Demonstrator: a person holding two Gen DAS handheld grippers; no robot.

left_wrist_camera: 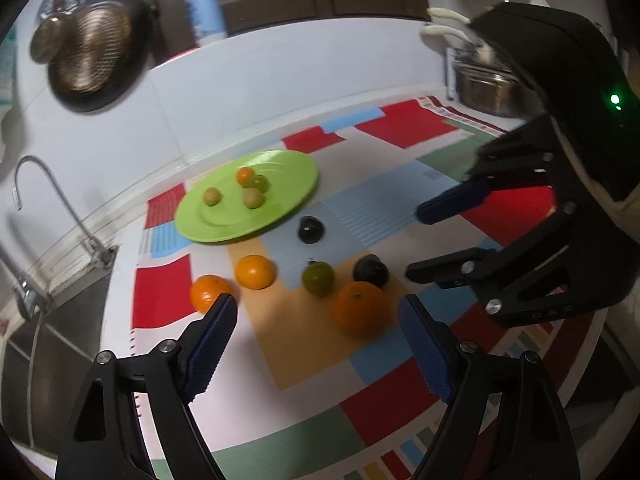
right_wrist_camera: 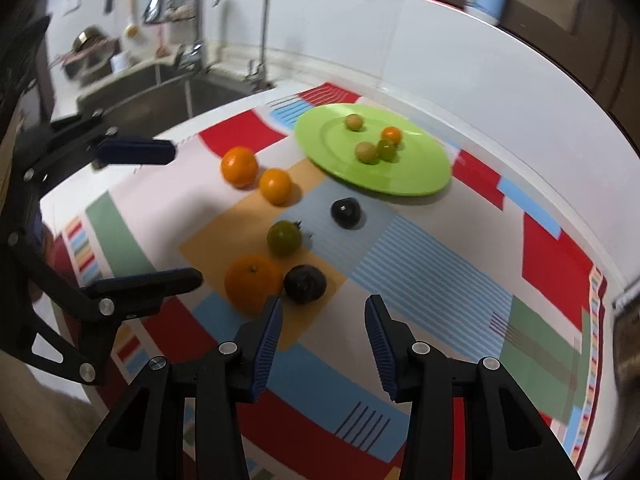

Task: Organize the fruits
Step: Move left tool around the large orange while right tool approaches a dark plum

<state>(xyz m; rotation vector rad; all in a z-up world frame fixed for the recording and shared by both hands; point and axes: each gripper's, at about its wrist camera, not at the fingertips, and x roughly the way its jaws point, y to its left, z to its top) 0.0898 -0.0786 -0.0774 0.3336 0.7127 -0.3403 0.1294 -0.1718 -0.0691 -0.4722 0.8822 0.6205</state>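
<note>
A green plate [left_wrist_camera: 288, 204] [right_wrist_camera: 424, 176] holds several small fruits on a patchwork cloth. In front of it lie three oranges [left_wrist_camera: 360, 312] [right_wrist_camera: 252, 282], a green tomato [left_wrist_camera: 318, 278] [right_wrist_camera: 284, 237] and two dark fruits [left_wrist_camera: 371, 272] [right_wrist_camera: 305, 283]. My left gripper [left_wrist_camera: 318, 316] is open and empty, just short of the large orange. My right gripper [right_wrist_camera: 324, 312] is open and empty, just short of the near dark fruit; it shows at the right of the left wrist view [left_wrist_camera: 414, 240]. The left gripper shows at the left of the right wrist view [right_wrist_camera: 184, 212].
A steel sink [right_wrist_camera: 168, 92] with a curved tap [right_wrist_camera: 256, 20] lies left of the cloth. A dark pan [left_wrist_camera: 96, 52] hangs on the wall. A blue bottle [left_wrist_camera: 206, 8] stands behind. A metal pot [left_wrist_camera: 488, 92] sits at the far right.
</note>
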